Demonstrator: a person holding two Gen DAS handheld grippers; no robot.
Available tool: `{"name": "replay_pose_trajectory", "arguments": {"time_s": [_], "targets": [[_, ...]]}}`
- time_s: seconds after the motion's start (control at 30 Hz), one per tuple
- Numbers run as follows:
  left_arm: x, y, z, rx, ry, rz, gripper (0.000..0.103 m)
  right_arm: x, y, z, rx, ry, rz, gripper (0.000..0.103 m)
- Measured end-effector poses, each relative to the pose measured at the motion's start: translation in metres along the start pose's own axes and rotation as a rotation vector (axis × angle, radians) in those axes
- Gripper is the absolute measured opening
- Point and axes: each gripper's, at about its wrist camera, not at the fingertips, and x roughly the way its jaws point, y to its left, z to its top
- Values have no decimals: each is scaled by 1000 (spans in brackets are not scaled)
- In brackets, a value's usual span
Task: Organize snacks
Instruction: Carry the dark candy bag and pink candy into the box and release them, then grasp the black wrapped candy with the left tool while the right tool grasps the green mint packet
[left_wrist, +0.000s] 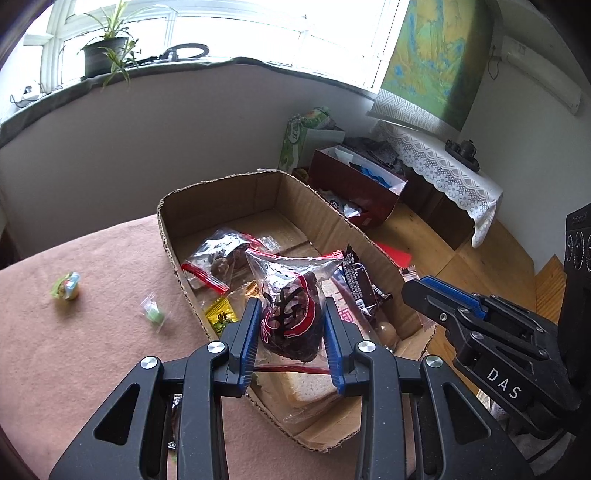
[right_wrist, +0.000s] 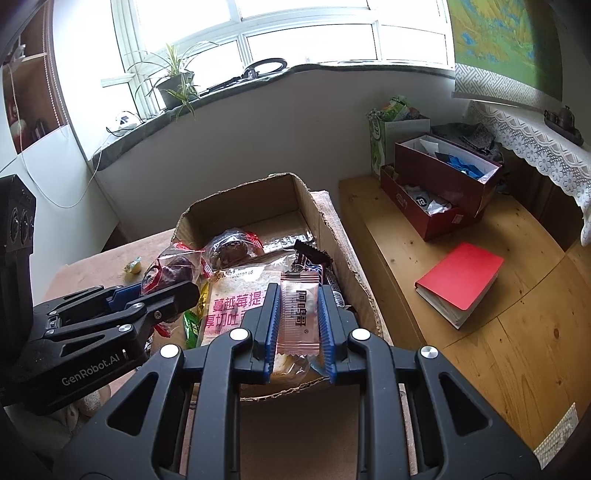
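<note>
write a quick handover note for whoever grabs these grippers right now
Left gripper: shut on a clear bag of dark red snack, held over the cardboard box.
Right gripper: shut on a pink snack packet, also over the box.
In the box: sliced bread pack, another clear snack bag, dark chocolate bar wrapper, yellow sachet.
Left to do: release both held items into the box, then collect the two small sweets on the pink tablecloth.
</note>
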Motion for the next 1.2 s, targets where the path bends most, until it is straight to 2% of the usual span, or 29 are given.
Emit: {"name": "replay_pose_trajectory", "arguments": {"time_s": [0.1,0.17,0.2,0.23,0.67,0.93,1.2], "targets": [[0,1,0,-9,1,7,34,0,0,1,5,1,-6,30],[0,1,1,-9,0,5,42,-2,0,1,7,-7,-13,46],[-1,1,1,-11,-3,5,44,-3,0,1,7,-11,-16,48],[-2,2,1,-13,-6,4,47,-5,0,2,8,-13,-16,48],[-30,36,-1,-81,-47,15,47,-25,24,-1,-8,-39,10,49],[-61,85,-5,-164,-89,53,47,-39,62,-6,-49,-56,73,49],[-79,121,-22,-217,-94,82,47,-46,107,-28,-93,-26,166,49]]}}
